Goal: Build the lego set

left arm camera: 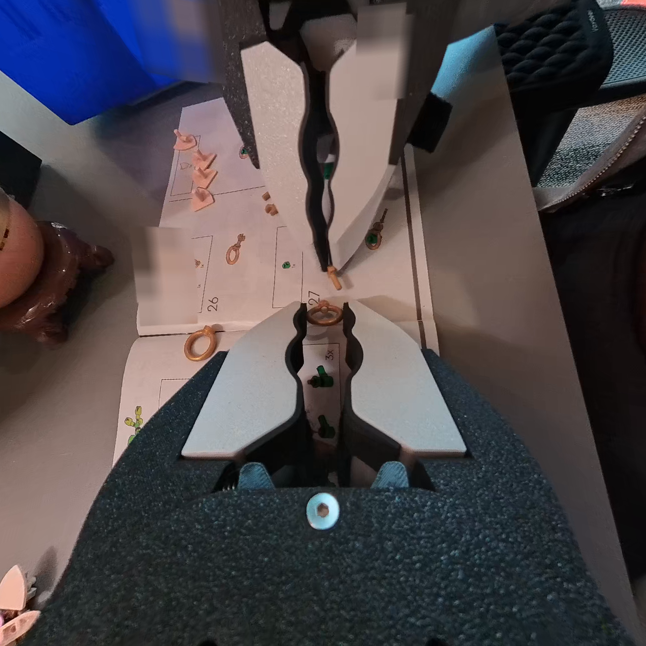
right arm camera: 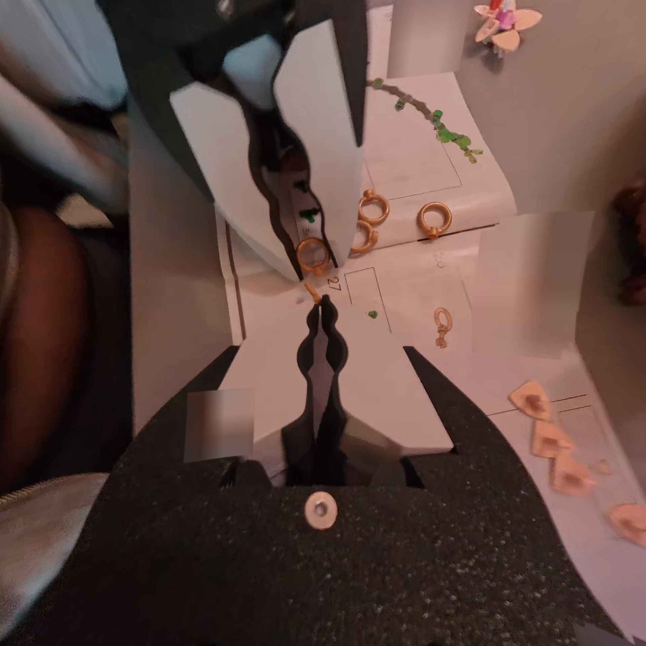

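My left gripper (left arm camera: 324,309) is shut on a gold ring (left arm camera: 324,313), gripping it by its sides at the fingertips just above the open instruction booklet (left arm camera: 244,279). My right gripper (right arm camera: 321,302) is shut on a small gold pin (right arm camera: 312,292) that sticks out past its tips. The two grippers face each other tip to tip, with the pin (left arm camera: 335,278) a short gap from the ring (right arm camera: 312,257). In the right wrist view the left gripper (right arm camera: 316,272) comes in from above. In the left wrist view the right gripper (left arm camera: 330,267) does the same.
Three loose gold rings (right arm camera: 373,208) lie on the booklet (right arm camera: 419,279) beside the left gripper; one shows in the left view (left arm camera: 200,344). Pink petal pieces (right arm camera: 545,437) (left arm camera: 201,171) lie on the page. A built flower (right arm camera: 503,24) and a brown figure (left arm camera: 52,286) stand on the grey table (left arm camera: 472,314).
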Motion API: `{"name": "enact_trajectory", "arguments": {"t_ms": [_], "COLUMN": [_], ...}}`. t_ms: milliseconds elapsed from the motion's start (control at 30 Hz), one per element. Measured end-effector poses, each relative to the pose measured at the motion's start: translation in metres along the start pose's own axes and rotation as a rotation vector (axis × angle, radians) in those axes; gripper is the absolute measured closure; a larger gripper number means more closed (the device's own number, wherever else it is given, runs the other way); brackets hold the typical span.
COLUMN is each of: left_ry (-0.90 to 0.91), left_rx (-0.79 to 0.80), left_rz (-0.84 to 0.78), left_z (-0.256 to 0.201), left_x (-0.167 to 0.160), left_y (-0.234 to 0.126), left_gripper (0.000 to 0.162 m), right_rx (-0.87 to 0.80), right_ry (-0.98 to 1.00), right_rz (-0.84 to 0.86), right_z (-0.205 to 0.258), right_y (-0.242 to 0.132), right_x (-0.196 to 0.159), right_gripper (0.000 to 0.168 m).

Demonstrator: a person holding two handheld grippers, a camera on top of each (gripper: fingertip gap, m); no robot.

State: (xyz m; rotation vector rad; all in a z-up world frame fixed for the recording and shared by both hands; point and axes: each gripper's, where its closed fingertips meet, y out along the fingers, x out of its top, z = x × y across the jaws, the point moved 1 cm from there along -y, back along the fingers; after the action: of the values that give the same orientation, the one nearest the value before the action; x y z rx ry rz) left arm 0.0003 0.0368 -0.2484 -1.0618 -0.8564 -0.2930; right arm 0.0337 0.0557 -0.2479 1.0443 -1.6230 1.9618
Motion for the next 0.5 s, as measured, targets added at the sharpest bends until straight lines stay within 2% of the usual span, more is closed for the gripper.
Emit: {"name": "enact_trajectory", "arguments": {"t_ms": [67,200,367,500], "left_ry": [0.017,0.047,0.065,-0.001], "left_rx": [0.057,0.106,-0.02,-0.049], "left_rz": [-0.036,-0.223,-0.043,-0.013], "left_z": [0.005,0.005,-0.009,-0.008], "left_x": [0.004,0.025,0.006,0.004], "left_y": [-0.003,-0.018,-0.003,-0.001], "left_gripper": [0.143,0.143,0.142,0.113], "right_rx": [0.067,0.206,0.114,0.129], "right_ry": [0.19,0.472,0.405,0.389], "right_rz": [-0.047,-0.186,-0.029,0.001], "right_z": [-0.001,-0.002,0.001,0.009], "right_y": [-0.002,-0.016,-0.015,-0.009], "right_x": [0.005,0.019,-0.003,-0.006], "right_gripper": [0.167,0.167,0.167,0.167]}}
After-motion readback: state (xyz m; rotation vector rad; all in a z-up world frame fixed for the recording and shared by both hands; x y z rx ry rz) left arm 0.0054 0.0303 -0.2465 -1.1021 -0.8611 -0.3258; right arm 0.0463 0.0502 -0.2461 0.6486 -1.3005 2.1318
